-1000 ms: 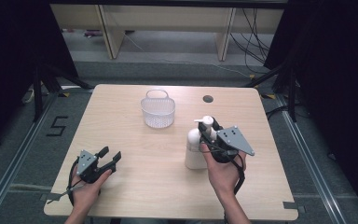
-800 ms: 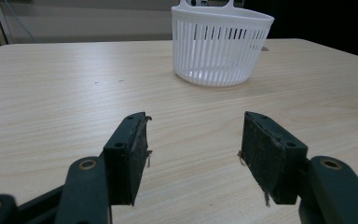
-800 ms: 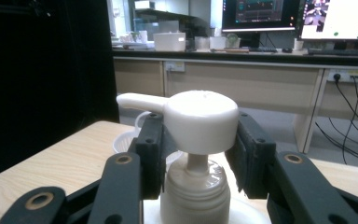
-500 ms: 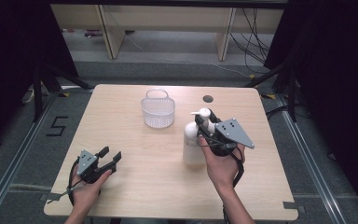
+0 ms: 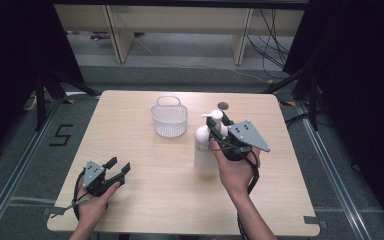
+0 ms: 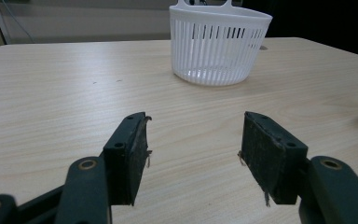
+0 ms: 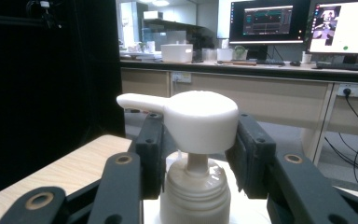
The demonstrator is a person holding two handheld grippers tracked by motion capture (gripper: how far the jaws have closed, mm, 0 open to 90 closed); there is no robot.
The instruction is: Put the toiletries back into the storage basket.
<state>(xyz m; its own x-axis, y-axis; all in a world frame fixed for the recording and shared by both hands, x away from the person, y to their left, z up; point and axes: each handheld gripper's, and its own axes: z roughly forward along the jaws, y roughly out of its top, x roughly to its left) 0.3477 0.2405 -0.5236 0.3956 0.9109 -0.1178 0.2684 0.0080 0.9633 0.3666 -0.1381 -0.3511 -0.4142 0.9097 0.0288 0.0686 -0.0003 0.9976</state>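
High view: the pump bottle (image 5: 203, 147) stands upright on the table (image 5: 145, 195), to the right of the white slotted basket (image 5: 169, 120) and nearer the person than it, with a clear strip of wood between the two. The right gripper (image 5: 219, 134) has its jaws set on either side of the pump head. In the right gripper view the pump bottle (image 7: 196, 186) sits between the two black pads, which flank the wide white head; they look to be pressing on its sides, so I read this as a grip on the head rather than the body. The left gripper (image 5: 116, 169) rests low on the table, well to the left of the basket and nearer the person, its jaws spread wide with nothing between them; the left gripper view looks past them to the basket (image 6: 216, 46).

The bottle's long axis runs vertical. Its spout points to the left in the right gripper view, and up-left toward the basket's side in the high view.

A hold on the pump head is a loose one, since the head can turn or sink on its stem. The lift should go straight up and slowly, keeping the bottle plumb so the heavy body does not swing, and clear the basket rim before moving across.
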